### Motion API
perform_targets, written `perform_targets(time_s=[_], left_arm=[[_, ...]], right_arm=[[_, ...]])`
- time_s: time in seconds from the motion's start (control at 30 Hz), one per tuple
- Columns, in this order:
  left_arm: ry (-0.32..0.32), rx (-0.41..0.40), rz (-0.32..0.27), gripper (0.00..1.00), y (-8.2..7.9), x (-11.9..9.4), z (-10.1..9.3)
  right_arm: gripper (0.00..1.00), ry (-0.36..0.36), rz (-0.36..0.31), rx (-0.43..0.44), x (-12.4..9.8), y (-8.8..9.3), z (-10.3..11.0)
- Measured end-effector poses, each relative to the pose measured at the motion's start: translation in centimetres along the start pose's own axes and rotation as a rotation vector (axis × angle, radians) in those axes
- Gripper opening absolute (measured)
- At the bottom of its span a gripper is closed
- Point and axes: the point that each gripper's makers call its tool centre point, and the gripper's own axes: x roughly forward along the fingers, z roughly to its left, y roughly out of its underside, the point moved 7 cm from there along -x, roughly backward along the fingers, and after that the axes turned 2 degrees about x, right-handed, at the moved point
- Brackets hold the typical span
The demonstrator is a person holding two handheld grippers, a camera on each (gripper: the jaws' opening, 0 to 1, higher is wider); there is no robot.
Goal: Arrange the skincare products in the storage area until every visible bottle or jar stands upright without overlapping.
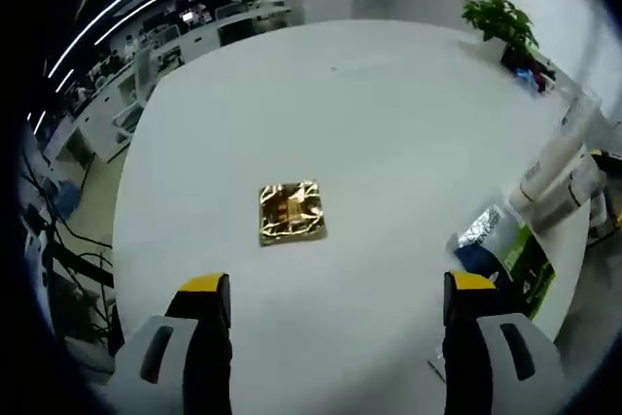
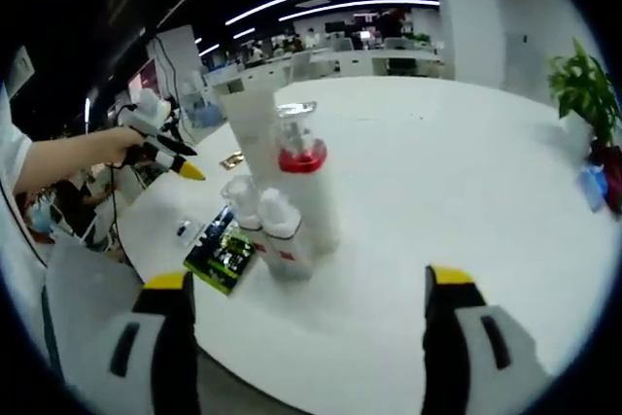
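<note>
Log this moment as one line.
left tool open, empty | right tool open, empty | bottles upright, clustered | gold packet flat on table

From my left gripper view, the white tubes point(image 1: 554, 177) at the table's right edge are blurred, their labels unreadable. In my right gripper view, the clustered bottles point(image 2: 282, 211) overlap, hiding each other's lower parts; print on the green packet point(image 2: 222, 255) is too small to read.
</note>
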Motion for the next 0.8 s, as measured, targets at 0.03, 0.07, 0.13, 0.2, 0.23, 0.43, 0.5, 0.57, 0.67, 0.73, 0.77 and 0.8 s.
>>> perform_targets(time_s=[0.03, 0.07, 0.13, 0.2, 0.23, 0.43, 0.5, 0.57, 0.67, 0.73, 0.77, 0.8], left_arm=[[-0.002, 0.001, 0.005, 0.88, -0.1, 0.3, 0.2], [-0.007, 0.003, 0.016, 0.87, -0.2, 0.7, 0.6], [-0.011, 0.005, 0.03, 0.87, -0.4, 1.3, 1.1], [-0.006, 0.002, 0.036, 0.86, -0.8, 1.9, 1.4], [-0.004, -0.001, 0.039, 0.85, -0.9, 2.1, 1.6], [-0.011, -0.007, 0.068, 0.79, -1.9, 3.8, 2.8], [-0.015, -0.013, 0.073, 0.77, -1.6, 3.6, 2.3], [-0.015, -0.016, 0.079, 0.74, -2.0, 4.1, 2.5], [-0.015, -0.013, 0.084, 0.71, -2.3, 4.6, 2.6], [-0.015, -0.012, 0.091, 0.69, -2.5, 5.0, 2.7], [-0.013, -0.015, 0.09, 0.68, -2.5, 5.2, 2.7], [-0.013, -0.02, 0.087, 0.66, -2.6, 5.3, 2.7]], right_arm=[[0.98, 0.0, 0.002, 0.002, 0.0, 0.1, 0.0], [0.98, -0.001, 0.005, 0.002, 0.1, 0.1, 0.1], [0.98, -0.003, 0.009, 0.001, 0.3, 0.3, 0.2], [0.98, -0.005, 0.01, 0.003, 0.4, 0.3, 0.2], [0.98, -0.005, 0.012, 0.003, 0.4, 0.3, 0.2], [0.98, 0.002, 0.012, 0.008, 0.6, 0.3, -0.1], [0.98, 0.005, 0.014, 0.01, 0.6, 0.3, -0.2], [0.98, 0.008, 0.016, 0.014, 0.6, 0.4, -0.3], [0.98, 0.013, 0.019, 0.02, 0.5, 0.6, -0.5], [0.98, 0.018, 0.019, 0.027, 0.5, 0.7, -0.7], [0.98, 0.019, 0.019, 0.027, 0.5, 0.7, -0.7], [0.98, 0.02, 0.019, 0.028, 0.5, 0.7, -0.8]])
